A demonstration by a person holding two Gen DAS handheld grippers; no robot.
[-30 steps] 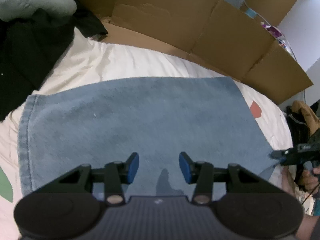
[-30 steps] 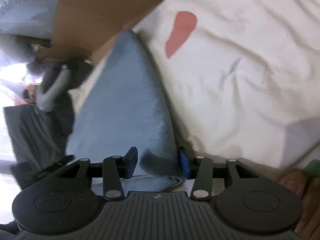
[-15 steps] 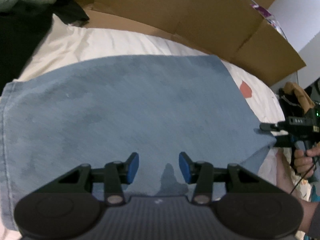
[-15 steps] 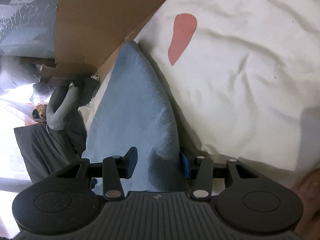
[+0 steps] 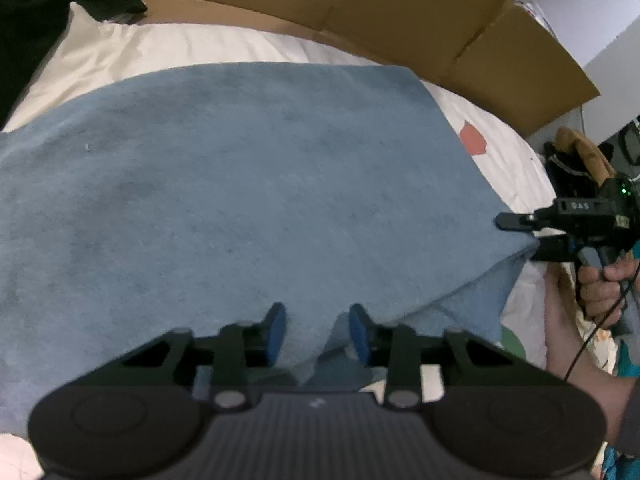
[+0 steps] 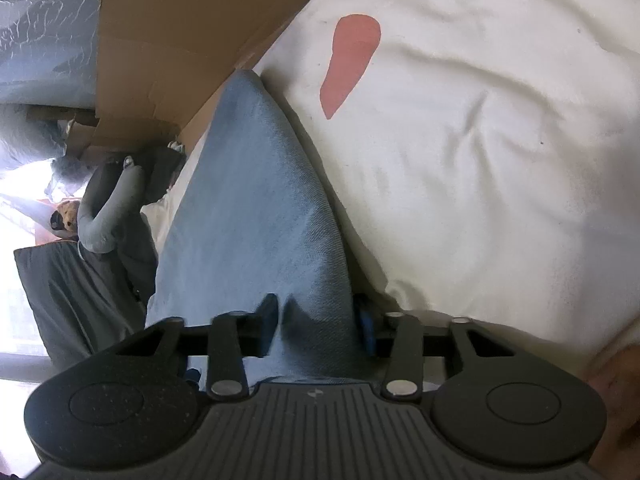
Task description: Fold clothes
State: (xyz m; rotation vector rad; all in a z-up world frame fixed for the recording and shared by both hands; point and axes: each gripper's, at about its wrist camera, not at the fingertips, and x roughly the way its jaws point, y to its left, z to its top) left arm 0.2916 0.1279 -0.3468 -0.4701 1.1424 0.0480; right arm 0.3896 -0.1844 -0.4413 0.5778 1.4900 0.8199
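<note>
Because the blue garment (image 5: 248,184) is spread flat on the white bedding (image 6: 480,168), with the cardboard (image 5: 400,12) along its far side, its near edge is taken at two spaced points so that the whole edge can be carried over evenly. A raised pinch of cloth is caught between the pads of the left gripper (image 5: 317,330), whose jaws have just been closing. The near corner is likewise clamped in the right gripper (image 6: 316,320), its jaws also just narrowed onto the fabric
</note>
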